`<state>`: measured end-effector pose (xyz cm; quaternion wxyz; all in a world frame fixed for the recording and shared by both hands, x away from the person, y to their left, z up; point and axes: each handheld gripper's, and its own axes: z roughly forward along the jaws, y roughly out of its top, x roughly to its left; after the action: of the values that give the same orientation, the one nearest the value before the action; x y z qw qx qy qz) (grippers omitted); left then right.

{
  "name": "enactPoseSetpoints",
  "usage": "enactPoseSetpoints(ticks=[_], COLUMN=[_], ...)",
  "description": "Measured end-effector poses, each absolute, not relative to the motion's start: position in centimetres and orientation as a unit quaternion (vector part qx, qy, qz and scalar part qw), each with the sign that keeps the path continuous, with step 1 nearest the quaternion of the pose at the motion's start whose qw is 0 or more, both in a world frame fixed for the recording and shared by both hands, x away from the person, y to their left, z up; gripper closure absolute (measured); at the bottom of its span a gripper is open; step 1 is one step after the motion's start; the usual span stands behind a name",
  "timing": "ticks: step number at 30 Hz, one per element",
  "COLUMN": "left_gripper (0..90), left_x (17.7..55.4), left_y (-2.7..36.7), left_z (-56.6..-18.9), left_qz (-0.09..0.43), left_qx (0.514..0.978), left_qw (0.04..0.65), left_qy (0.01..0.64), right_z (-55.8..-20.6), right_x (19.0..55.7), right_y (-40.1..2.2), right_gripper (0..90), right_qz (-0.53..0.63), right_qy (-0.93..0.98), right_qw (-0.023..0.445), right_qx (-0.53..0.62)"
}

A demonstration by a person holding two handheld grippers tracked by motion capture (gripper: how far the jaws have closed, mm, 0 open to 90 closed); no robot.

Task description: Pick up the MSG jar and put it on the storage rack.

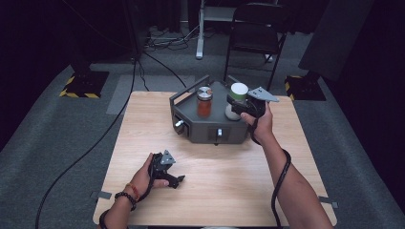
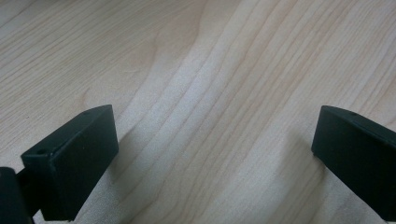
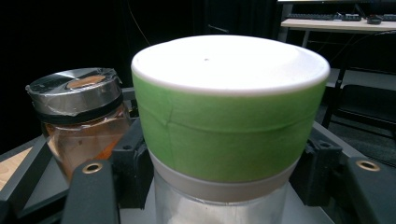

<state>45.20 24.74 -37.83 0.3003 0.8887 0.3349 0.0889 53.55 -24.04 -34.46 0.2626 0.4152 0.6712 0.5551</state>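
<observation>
While unlabelled, green-lidded jar [image 3: 229, 126] sits between right gripper [image 3: 224, 186] jaws

— What stands on the grey stand [image 1: 200, 128]?
— A jar [image 1: 204, 102] with a metal lid and a green-lidded container [image 1: 237, 98], side by side.
— And the grippers?
— The right gripper [image 1: 235, 101] is at the container; the left gripper [image 1: 177, 181] rests low on the wooden table [image 1: 143, 124].

Count: 1 wooden table [image 1: 215, 186]. 1 dark grey fixture box [image 1: 200, 130] on it, far centre. 2 jars on the box: 1 orange jar with metal lid [image 1: 204, 101] left, 1 clear jar with green-banded white lid [image 1: 237, 95] right. 2 handheld grippers: left gripper [image 1: 168, 177] near left, right gripper [image 1: 239, 101] far right. 1 folding chair [image 1: 255, 33] beyond the table.
</observation>
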Motion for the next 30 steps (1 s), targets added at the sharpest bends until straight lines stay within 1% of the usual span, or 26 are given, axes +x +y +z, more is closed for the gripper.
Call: enactPoseSetpoints(ticks=[2,5,12,19,21,30], left_gripper=[0.2,0.2,0.2,0.1,0.2,0.1], left_x=[45.2,45.2,45.2,45.2,45.2,45.2], left_y=[24.7,24.7,24.7,24.7,24.7,24.7], left_z=[-37.8,-37.8,-37.8,-37.8,-37.8,-37.8], left_qz=[0.089,0.089,0.089,0.089,0.089,0.089], left_qx=[0.889,0.889,0.889,0.889,0.889,0.889], left_qw=[0.3,0.3,0.3,0.3,0.3,0.3], left_qy=[0.335,0.335,0.335,0.335,0.335,0.335], right_z=[-34.4,-34.3,-34.0,-33.7,-33.6,-33.2], right_x=[53.6,53.6,53.7,53.8,53.8,53.3], right_y=[-24.0,-23.9,-23.8,-24.1,-24.3,-24.3], right_gripper=[33.1,28.9,23.9,14.3,8.0,6.2], right_qz=[0.555,0.551,0.542,0.531,0.53,0.525], right_qy=[0.67,0.671,0.675,0.685,0.689,0.699], right_qw=[0.261,0.262,0.265,0.266,0.266,0.279], right_qx=[0.418,0.421,0.425,0.422,0.416,0.397])
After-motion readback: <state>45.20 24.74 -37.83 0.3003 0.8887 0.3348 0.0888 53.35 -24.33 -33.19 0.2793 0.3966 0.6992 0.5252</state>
